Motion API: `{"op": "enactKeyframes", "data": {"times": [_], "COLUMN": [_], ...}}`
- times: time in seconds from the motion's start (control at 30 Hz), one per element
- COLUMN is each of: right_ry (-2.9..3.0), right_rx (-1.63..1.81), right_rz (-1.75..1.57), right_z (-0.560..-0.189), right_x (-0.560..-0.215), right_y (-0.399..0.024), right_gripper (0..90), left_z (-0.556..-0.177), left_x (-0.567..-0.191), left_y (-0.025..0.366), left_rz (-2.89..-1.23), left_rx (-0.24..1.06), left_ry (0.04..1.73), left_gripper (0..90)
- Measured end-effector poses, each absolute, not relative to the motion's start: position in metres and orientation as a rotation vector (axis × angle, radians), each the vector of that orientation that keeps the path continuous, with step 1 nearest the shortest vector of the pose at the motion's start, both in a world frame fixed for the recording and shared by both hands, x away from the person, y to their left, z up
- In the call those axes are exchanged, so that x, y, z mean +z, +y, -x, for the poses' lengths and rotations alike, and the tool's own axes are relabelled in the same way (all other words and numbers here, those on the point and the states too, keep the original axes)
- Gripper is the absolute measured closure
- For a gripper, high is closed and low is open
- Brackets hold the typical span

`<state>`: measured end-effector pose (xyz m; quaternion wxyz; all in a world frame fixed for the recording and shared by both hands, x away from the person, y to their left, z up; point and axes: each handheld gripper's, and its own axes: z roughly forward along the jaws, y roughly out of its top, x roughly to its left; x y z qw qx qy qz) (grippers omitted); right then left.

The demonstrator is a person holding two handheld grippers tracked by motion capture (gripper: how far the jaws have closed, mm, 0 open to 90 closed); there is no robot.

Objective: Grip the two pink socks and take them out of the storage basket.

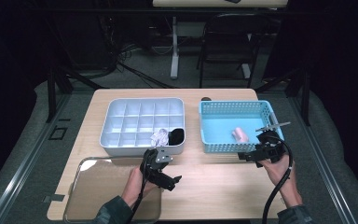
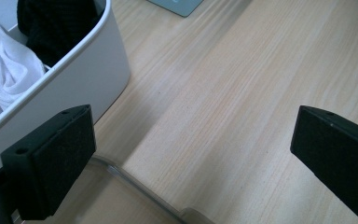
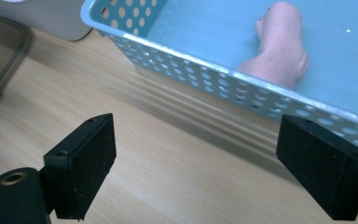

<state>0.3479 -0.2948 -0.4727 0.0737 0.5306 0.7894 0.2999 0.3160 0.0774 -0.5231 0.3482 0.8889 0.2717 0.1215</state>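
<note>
Holding my right hand-held gripper just short of the blue basket, I have its jaws spread wide and empty, with bare counter between them in the right gripper view. The thing I am after is the pink sock, lying alone on the basket floor, rolled or folded into a soft lump; in the high view it sits toward the basket's right half. I judge it light and limp: it will squash under the pads and give no resistance, and it may unroll and dangle if I catch only a loose edge. So I would come over the perforated near wall, drop onto the thickest part of the bundle and pinch across its middle, where the layers stack up. The smooth plastic floor beneath could let it slide away from a shallow, glancing grab.

My left hand-held gripper hangs over the counter beside the grey compartment tray, jaws also parted with nothing held. A white sock and a black sock already fill two front cells there. A clear lid lies at the counter's near left corner.
</note>
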Motion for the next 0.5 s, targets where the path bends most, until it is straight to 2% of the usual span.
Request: {"op": "enactKeyframes", "data": {"times": [0.5], "right_ry": [2.333], "right_rx": [0.872], "right_rz": [-1.623], "right_z": [-0.387], "right_x": [-0.463], "right_y": [-0.303], "right_gripper": [12.1], "left_z": [-0.316], "left_x": [-0.525], "left_y": [0.076], "left_rz": [-2.313], "left_rx": [0.306], "left_ry": [0.697], "left_gripper": [0.3]}}
